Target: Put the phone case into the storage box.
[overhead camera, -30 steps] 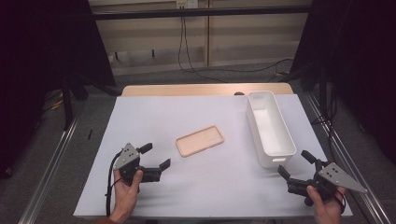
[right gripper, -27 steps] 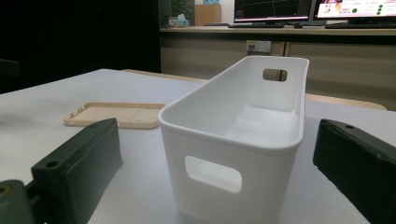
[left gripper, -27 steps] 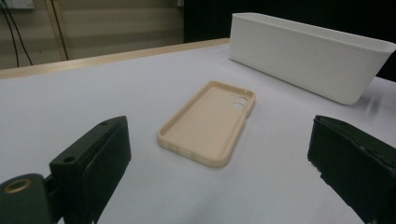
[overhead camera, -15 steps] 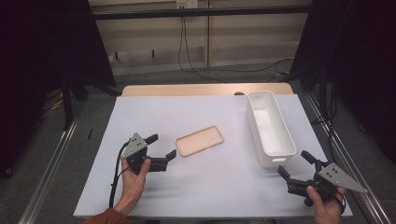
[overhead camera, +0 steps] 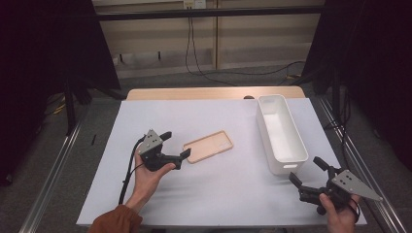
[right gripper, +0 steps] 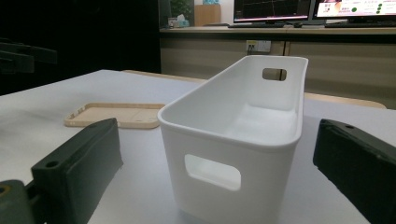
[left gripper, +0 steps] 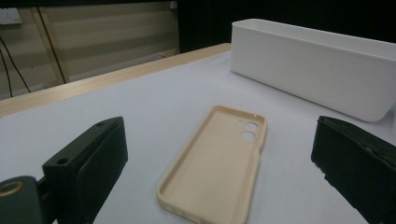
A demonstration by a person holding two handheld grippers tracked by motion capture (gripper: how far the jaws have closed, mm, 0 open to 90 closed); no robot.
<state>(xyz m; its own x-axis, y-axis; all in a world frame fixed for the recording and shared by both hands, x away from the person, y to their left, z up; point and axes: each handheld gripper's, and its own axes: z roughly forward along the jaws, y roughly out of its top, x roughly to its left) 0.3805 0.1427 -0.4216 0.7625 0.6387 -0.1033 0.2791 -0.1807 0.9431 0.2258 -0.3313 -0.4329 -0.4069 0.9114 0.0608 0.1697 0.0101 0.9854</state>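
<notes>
Standing wide apart, the two black jaws of the left gripper [overhead camera: 176,144] hold nothing; between them, in the left gripper view, lies the beige rubber phone case [left gripper: 215,164], flat on the white table cover [overhead camera: 218,189] with its hollow side up and its camera holes at the far end. From above, the lower jaw tip is just beside the near-left end of the phone case [overhead camera: 208,146], and I cannot tell if it touches it. The person's left hand [overhead camera: 148,175] grips this gripper from below, and a black cable trails from it toward the front edge of the table.

The right gripper [overhead camera: 311,177] also has its jaws released and apart, grasping nothing. It rests low at the near right corner of the table, held by the right hand [overhead camera: 340,218], with its grey three-cornered plate on top. In the right gripper view the jaws frame the short end of the long white plastic bin [right gripper: 243,140], which has a handle hole in each end wall. From above, the bin [overhead camera: 281,133] stands to the right of the phone case, well apart from it, and is near the right gripper.
</notes>
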